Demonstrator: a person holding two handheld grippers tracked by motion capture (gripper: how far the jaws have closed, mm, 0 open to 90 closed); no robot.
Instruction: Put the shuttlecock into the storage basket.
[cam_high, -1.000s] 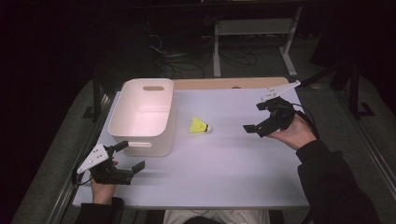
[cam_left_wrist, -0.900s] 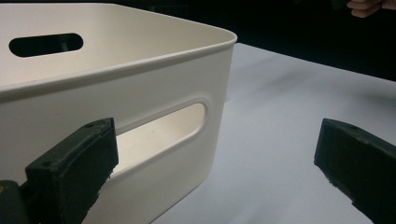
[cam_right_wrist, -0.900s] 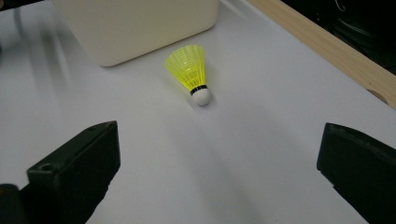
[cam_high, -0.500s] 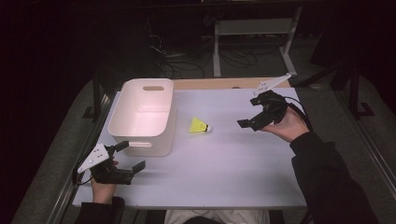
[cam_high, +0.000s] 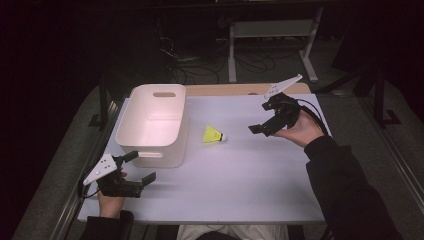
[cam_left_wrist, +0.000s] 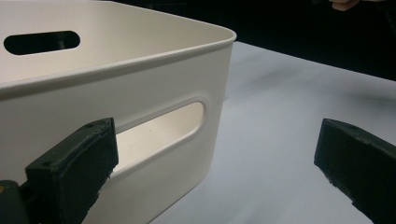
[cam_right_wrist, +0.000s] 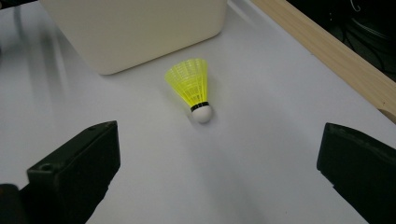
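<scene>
Meanwhile, the right gripper (cam_high: 261, 122) was held wide open near the yellow shuttlecock (cam_high: 214, 134); the left gripper (cam_high: 136, 166) was likewise held open beside the white bin (cam_high: 150, 137).

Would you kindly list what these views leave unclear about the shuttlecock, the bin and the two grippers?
- Bin floor: in the left gripper view its near wall hides the inside.
- Shuttlecock: in the high view it is too small to show the feather ribs.
- Left gripper: in its own view the bottom edge cuts off the jaw bases.
- Right gripper: in the high view the hand hides its grip.
</scene>
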